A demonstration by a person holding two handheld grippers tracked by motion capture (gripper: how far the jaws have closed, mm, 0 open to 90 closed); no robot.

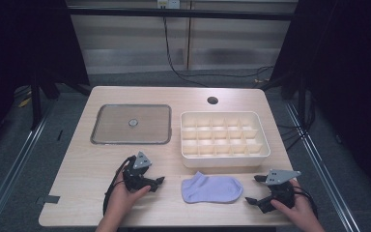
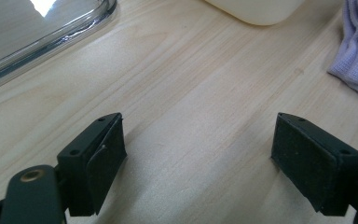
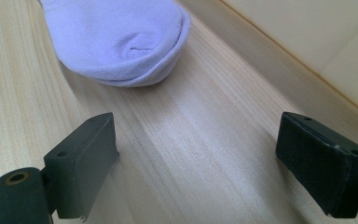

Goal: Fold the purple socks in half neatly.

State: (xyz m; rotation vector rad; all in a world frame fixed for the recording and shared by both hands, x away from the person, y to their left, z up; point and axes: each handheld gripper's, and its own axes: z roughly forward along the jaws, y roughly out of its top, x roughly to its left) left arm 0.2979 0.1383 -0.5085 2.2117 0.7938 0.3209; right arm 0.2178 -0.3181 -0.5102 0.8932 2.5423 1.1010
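A lilac sock (image 1: 212, 188) lies flat on the wooden table (image 1: 87, 164) near its front edge, toe to the right. My left gripper (image 1: 156, 184) rests on the table left of the sock, pointing toward it, with its jaws wide apart and nothing between them (image 2: 198, 126); the sock's cuff (image 2: 356, 60) sits off to its right. My right gripper (image 1: 252, 189) rests to the right of the sock, open and empty (image 3: 196, 121), aimed at the sock's toe (image 3: 116, 37) a short way ahead.
A cream divided organizer box (image 1: 225, 153) stands behind the sock, its wall (image 3: 307, 32) close by the right gripper. A glass-lidded tray (image 1: 131, 124) sits at the back left. A round hole (image 1: 212, 100) marks the table's far edge.
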